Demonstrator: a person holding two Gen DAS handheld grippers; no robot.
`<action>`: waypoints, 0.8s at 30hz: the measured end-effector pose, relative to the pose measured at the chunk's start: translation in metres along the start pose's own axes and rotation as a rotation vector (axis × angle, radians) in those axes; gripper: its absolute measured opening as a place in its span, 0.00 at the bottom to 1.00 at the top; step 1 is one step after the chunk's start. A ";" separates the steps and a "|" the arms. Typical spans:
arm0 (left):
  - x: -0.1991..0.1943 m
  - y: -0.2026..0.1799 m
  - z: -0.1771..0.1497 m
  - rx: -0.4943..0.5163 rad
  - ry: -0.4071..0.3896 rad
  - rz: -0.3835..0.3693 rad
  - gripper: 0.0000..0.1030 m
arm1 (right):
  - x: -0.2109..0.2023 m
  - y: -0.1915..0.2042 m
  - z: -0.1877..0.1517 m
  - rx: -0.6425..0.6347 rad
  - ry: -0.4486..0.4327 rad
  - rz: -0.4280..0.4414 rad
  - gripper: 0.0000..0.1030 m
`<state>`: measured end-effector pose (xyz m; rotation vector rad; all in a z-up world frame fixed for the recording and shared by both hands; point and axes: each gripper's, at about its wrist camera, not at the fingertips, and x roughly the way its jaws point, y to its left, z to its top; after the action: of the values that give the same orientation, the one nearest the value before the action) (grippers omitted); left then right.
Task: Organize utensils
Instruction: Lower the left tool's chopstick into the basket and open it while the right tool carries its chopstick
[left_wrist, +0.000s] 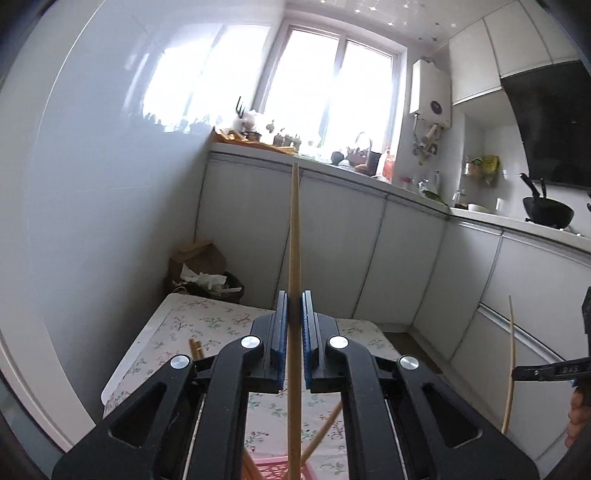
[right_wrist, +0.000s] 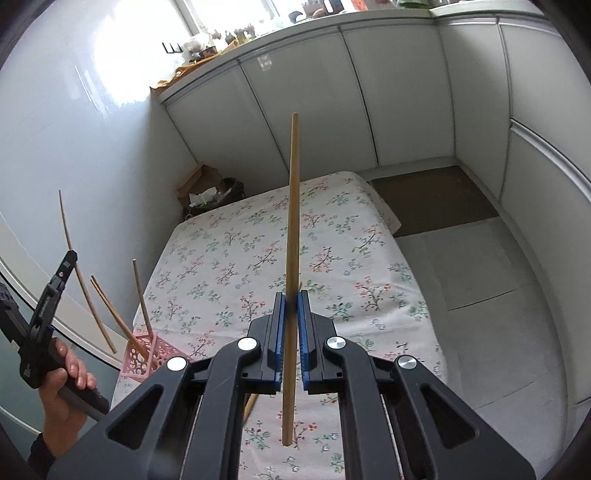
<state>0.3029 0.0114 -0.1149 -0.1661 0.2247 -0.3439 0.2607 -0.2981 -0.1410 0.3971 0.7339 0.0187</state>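
Chopsticks are mid-sort here: one chopstick (left_wrist: 294, 236) is clamped upright in the left gripper (left_wrist: 294, 325), another chopstick (right_wrist: 291, 258) pinched the same way in the right gripper (right_wrist: 291, 325). A few already lean in the pink basket (right_wrist: 142, 356) at the near-left edge of the floral tablecloth (right_wrist: 332, 240), so it looks partly done, with at least these two still to go. Both grippers hover above the table, the left hand (right_wrist: 64, 384) raised beside the basket.

Two wooden chopsticks (left_wrist: 294, 236) (right_wrist: 291, 236) are held upright in the air; three more lean in a pink basket (right_wrist: 146, 356) on the table.
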 end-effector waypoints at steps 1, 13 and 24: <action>0.000 0.001 -0.003 0.004 0.004 0.001 0.06 | 0.001 0.003 0.000 -0.007 0.000 0.001 0.07; 0.018 -0.011 -0.041 0.171 0.139 -0.060 0.06 | 0.008 0.009 -0.003 -0.030 0.017 -0.008 0.07; -0.010 0.009 -0.014 0.042 0.236 -0.042 0.43 | 0.008 0.016 -0.006 -0.040 0.020 0.014 0.07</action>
<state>0.2929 0.0220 -0.1285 -0.0883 0.4468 -0.4097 0.2646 -0.2802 -0.1447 0.3646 0.7490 0.0507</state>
